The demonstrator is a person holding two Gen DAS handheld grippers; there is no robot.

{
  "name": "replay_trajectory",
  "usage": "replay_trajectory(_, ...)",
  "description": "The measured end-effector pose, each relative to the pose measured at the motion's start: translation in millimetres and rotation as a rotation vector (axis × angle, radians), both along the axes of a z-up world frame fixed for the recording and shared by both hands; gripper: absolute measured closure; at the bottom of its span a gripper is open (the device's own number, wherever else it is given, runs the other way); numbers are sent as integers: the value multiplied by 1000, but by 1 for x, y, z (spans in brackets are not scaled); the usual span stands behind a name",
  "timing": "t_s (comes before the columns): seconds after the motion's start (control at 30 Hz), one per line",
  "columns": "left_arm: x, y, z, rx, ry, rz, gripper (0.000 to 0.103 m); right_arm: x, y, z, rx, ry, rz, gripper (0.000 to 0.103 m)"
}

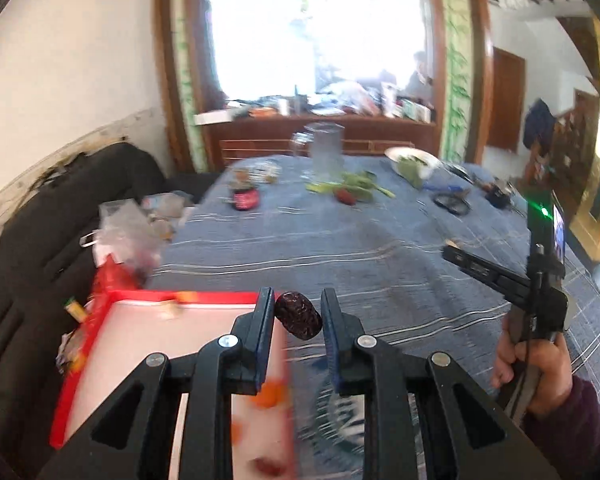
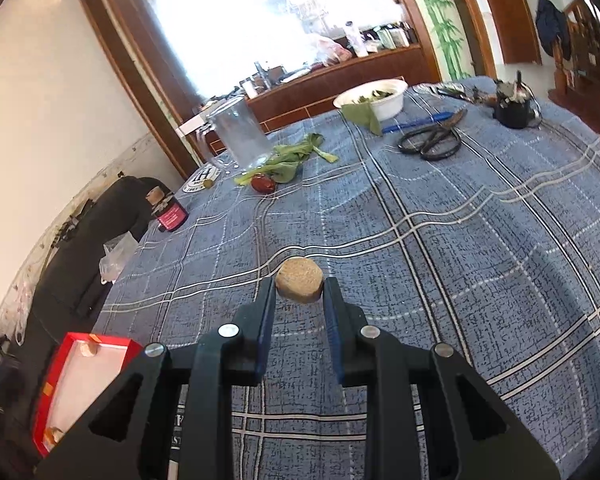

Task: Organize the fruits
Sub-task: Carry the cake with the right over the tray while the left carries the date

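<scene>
My left gripper (image 1: pixel 297 303) is shut on a dark red, wrinkled dried date (image 1: pixel 299 316), held in the air over the right edge of a red-rimmed tray (image 1: pixel 100 320). The tray's pale floor carries blurred orange and red pieces (image 1: pixel 270 394). My right gripper (image 2: pixel 300 293) is shut on a tan, round, flat-topped piece (image 2: pixel 300 280) above the blue checked tablecloth (image 2: pixel 440 260). In the right wrist view the same tray (image 2: pixel 56 368) lies at the lower left. A hand (image 1: pixel 538 364) holding the right gripper's handle shows at the right of the left wrist view.
Far across the table stand a glass jug (image 2: pixel 240 132), leafy greens (image 2: pixel 290 160), a red fruit (image 2: pixel 263 183), a white bowl (image 2: pixel 376 98), scissors (image 2: pixel 430 142), a dark jar (image 2: pixel 171 214) and a black cup (image 2: pixel 512 110). A black sofa (image 2: pixel 84 264) borders the table's left edge.
</scene>
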State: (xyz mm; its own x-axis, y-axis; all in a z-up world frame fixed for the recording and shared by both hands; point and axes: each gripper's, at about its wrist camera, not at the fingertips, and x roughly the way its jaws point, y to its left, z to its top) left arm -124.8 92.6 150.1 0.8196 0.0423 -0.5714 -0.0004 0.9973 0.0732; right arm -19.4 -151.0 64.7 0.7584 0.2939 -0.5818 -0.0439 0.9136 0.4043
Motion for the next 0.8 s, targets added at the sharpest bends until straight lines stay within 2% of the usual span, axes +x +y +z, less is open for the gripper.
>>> replay_trajectory(0.17, -26, 65, -5, 40, -28, 132, 80, -12, 27, 1, 16, 11, 78, 77)
replay_trajectory(0.3, -26, 98, -28, 7, 27, 185, 80, -35, 71, 10, 36, 7, 195, 77)
replay_trajectory(0.5, -33, 123, -56, -26, 73, 207, 80, -72, 152, 21, 70, -1, 400, 77)
replay_trajectory(0.6, -37, 127, -66, -42, 93, 200, 80, -87, 185, 19, 55, 5, 484, 77)
replay_trajectory(0.8, -49, 129, -76, -67, 111, 183, 80, -99, 225, 9, 1, 20, 549, 77)
